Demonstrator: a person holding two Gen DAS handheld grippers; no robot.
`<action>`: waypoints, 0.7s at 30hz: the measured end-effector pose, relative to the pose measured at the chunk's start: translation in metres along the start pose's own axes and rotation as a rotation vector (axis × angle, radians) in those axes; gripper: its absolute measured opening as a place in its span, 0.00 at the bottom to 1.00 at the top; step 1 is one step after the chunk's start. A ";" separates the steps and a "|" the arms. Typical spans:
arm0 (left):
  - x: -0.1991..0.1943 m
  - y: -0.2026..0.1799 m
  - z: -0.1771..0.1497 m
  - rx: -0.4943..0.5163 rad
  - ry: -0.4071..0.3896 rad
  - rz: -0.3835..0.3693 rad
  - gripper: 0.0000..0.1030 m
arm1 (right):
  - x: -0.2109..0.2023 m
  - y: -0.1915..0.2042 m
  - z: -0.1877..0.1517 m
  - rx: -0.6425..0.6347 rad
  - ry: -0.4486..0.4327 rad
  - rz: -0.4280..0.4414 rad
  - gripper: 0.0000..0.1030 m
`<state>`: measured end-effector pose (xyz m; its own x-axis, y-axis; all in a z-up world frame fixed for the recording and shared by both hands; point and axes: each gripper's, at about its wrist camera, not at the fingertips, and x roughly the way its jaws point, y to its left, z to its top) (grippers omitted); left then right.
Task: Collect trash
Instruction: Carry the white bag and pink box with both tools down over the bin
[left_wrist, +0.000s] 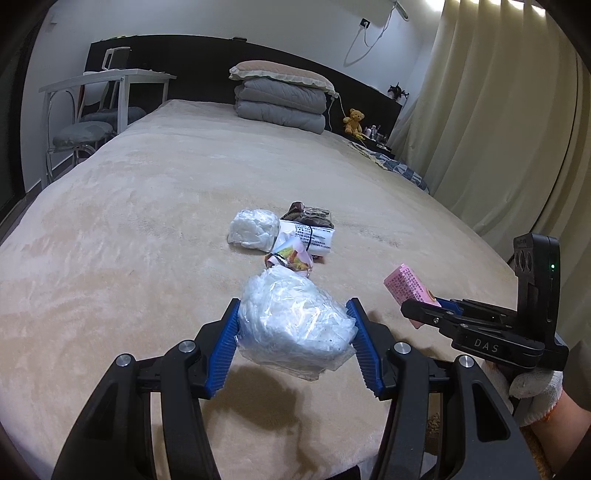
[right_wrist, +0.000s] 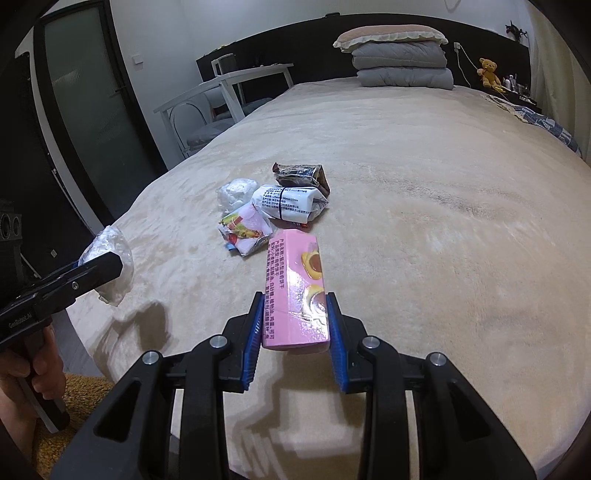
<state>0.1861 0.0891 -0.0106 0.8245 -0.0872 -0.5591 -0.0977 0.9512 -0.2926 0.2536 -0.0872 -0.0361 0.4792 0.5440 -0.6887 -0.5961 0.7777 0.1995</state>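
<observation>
Each claw clamps one piece lifted clear of the bed (left_wrist: 147, 206), presumably to carry two at once: the left gripper (left_wrist: 295, 332) squeezes a crumpled clear plastic bag (left_wrist: 295, 321) at lower centre, the right gripper (right_wrist: 295, 325) pinches a pink snack box (right_wrist: 295, 288), while four wrappers (right_wrist: 273, 206) remain mid-frame.

Left wrist view: riding just behind the left tongs (left_wrist: 295, 325), which are filling the bottom of the frame, and looking slightly downward along them over the bed (left_wrist: 155, 206) toward the headboard (left_wrist: 207, 62) at the top.
Right wrist view: sitting just behind the right tongs (right_wrist: 295, 325), tilting a little more steeply down and facing the same headboard (right_wrist: 306, 48).
Nearness: both are hovering close above the near end of the bed.
Cross-sight: the right tongs (left_wrist: 421, 308) are showing at the lower right of the left view; the left tongs (right_wrist: 107, 266) are showing at the left edge of the right view.
Shared area: both are taking in the litter pile (left_wrist: 288, 236) (right_wrist: 273, 206) in mid-frame, the folded bedding (left_wrist: 280, 99) (right_wrist: 402, 62) and the teddy bear (left_wrist: 354, 121) (right_wrist: 488, 72).
</observation>
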 end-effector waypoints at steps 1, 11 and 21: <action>-0.003 -0.002 -0.004 -0.004 -0.003 -0.003 0.53 | -0.005 0.000 -0.003 0.003 -0.006 0.002 0.33; -0.022 -0.027 -0.040 -0.011 -0.004 -0.033 0.53 | -0.046 0.003 -0.039 0.027 -0.037 0.019 0.33; -0.035 -0.050 -0.068 0.007 0.009 -0.057 0.53 | -0.073 0.009 -0.070 0.044 -0.045 0.021 0.33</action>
<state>0.1241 0.0243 -0.0287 0.8237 -0.1437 -0.5486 -0.0470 0.9467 -0.3186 0.1682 -0.1422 -0.0326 0.4959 0.5728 -0.6526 -0.5775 0.7788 0.2447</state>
